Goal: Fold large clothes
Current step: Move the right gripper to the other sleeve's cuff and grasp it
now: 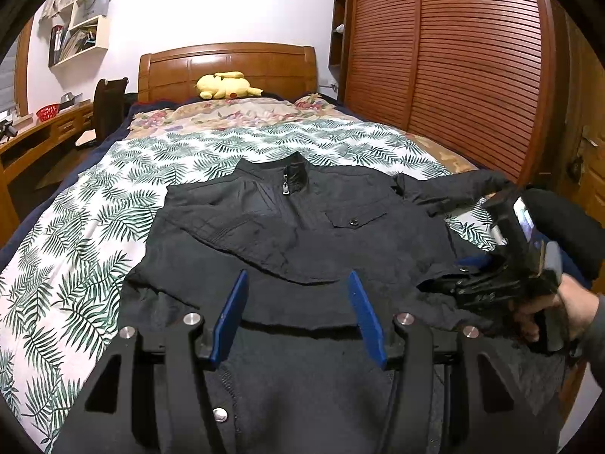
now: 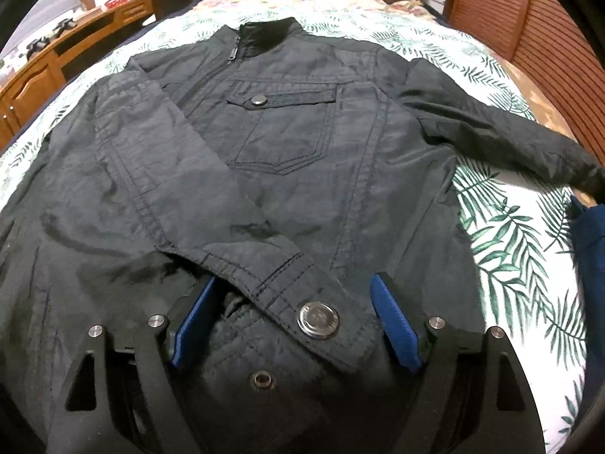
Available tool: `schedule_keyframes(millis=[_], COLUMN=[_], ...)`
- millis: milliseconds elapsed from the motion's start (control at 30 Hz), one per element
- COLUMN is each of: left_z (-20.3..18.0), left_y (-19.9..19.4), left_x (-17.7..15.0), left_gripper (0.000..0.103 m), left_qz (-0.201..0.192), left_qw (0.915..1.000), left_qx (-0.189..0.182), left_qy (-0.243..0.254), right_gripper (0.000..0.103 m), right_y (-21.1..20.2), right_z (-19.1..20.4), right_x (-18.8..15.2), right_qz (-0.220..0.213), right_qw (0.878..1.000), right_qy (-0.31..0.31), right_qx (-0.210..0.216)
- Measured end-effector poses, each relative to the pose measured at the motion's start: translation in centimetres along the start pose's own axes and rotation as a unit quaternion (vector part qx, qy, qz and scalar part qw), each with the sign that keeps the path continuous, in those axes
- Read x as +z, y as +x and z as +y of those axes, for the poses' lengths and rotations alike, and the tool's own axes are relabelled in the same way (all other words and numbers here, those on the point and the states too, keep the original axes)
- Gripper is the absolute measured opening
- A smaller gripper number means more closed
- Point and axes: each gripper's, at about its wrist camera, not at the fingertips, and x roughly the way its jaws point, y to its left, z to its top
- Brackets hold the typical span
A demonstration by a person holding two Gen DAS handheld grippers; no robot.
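A black zip jacket (image 1: 287, 227) lies face up on the bed, collar toward the headboard; it also fills the right wrist view (image 2: 287, 143). Its left sleeve is folded across the chest, with the snap-button cuff (image 2: 317, 319) lying between my right gripper's fingers. The other sleeve (image 2: 503, 132) stretches out to the right. My left gripper (image 1: 298, 283) is open and empty above the jacket's lower part. My right gripper (image 2: 298, 287) is open over the cuff, with its left finger partly under fabric; it also shows in the left wrist view (image 1: 503, 276), held at the jacket's right edge.
The bed has a leaf-print sheet (image 1: 113, 189), a floral pillow area and a yellow plush toy (image 1: 227, 85) by the wooden headboard. A slatted wardrobe (image 1: 453, 56) stands to the right, and a desk (image 1: 38, 132) with a chair to the left. Dark blue cloth (image 2: 590, 234) lies at the bed's right edge.
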Motion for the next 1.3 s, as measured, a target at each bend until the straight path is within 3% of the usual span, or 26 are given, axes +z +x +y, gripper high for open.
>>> schedule_keyframes(millis=[167, 433, 633, 867, 1300], left_z=[-0.9, -2.1, -2.6, -3.1, -3.7], left_y=[0.3, 1.4, 2.4, 2.8, 4.6], left_x=[0.1, 0.1, -0.2, -0.3, -0.4], left_gripper=[0.054, 0.054, 0.054, 0.054, 0.054], left_qz=[-0.001, 0.004, 0.016, 0.026, 0.053], left_qw=[1.0000, 0.9998, 0.9998, 0.9995, 0.9983], left_qx=[-0.005, -0.017, -0.013, -0.019, -0.019], left_qy=[0.007, 0.007, 0.007, 0.005, 0.013], right_gripper=[0.082, 0.082, 0.082, 0.082, 0.082], right_y=[-4.1, -10.2, -12.5, -11.6, -8.0], right_z=[-1.6, -7.9, -13.6, -20.4, -32.4], right_x=[0.9, 4.0, 7.1, 9.6, 11.7], right_qz=[-0.030, -0.060, -0.080, -0.080, -0.026], right_qw=[1.000, 0.997, 0.990, 0.983, 0.966], right_qy=[-0.007, 0.011, 0.043, 0.083, 0.146], right_qx=[-0.003, -0.057, -0.104, -0.143, -0.211])
